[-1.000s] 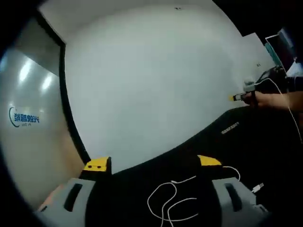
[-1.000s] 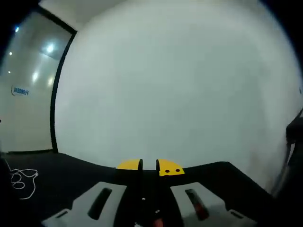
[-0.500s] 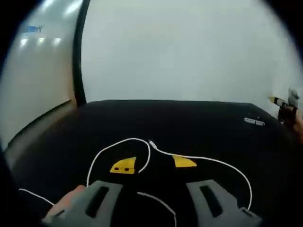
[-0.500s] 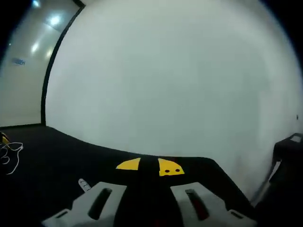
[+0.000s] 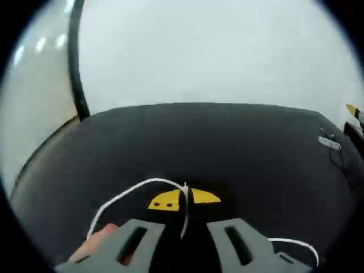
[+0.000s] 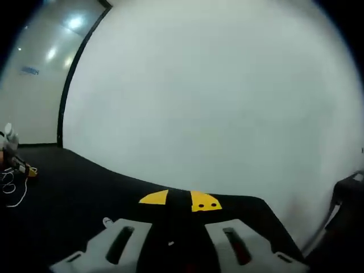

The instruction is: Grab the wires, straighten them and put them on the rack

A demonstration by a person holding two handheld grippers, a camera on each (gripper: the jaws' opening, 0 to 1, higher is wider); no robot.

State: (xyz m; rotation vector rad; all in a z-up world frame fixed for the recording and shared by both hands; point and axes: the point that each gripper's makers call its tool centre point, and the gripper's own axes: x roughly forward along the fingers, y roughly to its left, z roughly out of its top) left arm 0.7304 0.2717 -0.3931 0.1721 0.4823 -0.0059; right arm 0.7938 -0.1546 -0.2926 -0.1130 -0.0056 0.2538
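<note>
In the left gripper view a thin white wire [image 5: 136, 186] lies on the black table [image 5: 199, 142]. My left gripper [image 5: 185, 200] is shut on it, and the wire stands pinched between the yellow tips. From there it arcs left toward a fingertip [image 5: 98, 240], and another stretch [image 5: 293, 243] lies at lower right. In the right gripper view my right gripper [image 6: 180, 200] hovers low over the table with its jaws together and nothing visible between them. A small white plug [image 6: 107, 222] lies beside its left finger. The left gripper [image 6: 12, 154] and looped wire [image 6: 14, 190] appear far left.
A plain white wall [image 6: 216, 102] backs the table. A glass partition with a black frame [image 5: 77, 74] stands to the left. A dark object [image 6: 348, 196] stands at the table's right end. A small white label [image 5: 330, 142] marks the table surface. The right gripper's yellow tip [image 5: 352, 110] shows at the far right.
My left gripper has come down to the table and shut on the white wire. The right gripper's jaws stay together, and its view has shifted slightly.
</note>
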